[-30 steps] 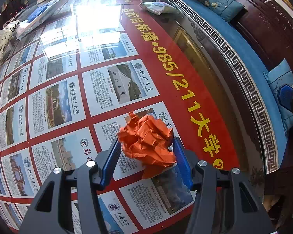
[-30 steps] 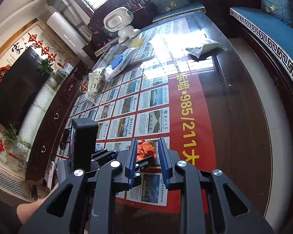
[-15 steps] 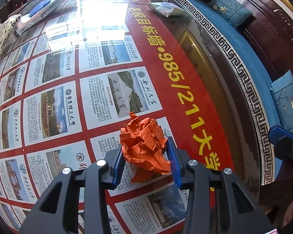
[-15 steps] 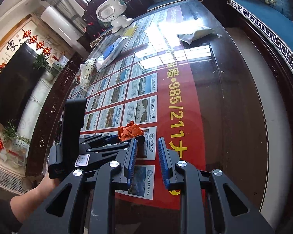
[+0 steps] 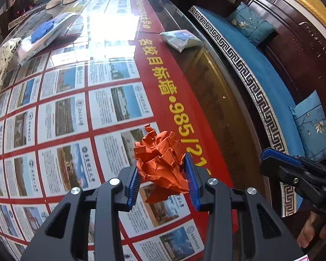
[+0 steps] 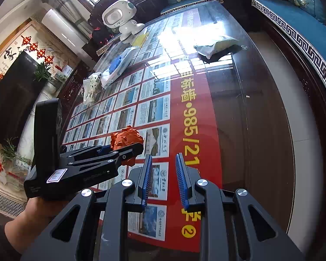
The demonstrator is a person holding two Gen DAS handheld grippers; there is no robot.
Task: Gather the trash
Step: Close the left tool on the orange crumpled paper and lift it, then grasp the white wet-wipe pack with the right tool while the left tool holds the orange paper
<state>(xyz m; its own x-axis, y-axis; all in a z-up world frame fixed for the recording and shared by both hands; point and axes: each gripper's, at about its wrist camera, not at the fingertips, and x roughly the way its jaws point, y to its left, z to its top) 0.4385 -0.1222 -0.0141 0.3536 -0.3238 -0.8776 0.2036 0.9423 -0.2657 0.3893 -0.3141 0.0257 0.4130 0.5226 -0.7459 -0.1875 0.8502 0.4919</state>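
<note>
Gripping trash: left gripper point(image 5: 163, 178) clamped on crumpled orange paper ball point(image 5: 160, 161), blue pads pressing both sides.
Ball sits between the fingers above the glass-topped table point(image 5: 217, 100), over the red poster point(image 5: 163, 82). Right gripper point(image 6: 163, 178) just beside, fingers parted, nothing between them.

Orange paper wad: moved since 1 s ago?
Yes. The wad, shut in the left gripper, has come up off the table, in the right wrist view farther up the poster.

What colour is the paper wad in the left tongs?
Orange. The paper wad shows best in the left wrist view, crumpled between the left tongs.
</note>
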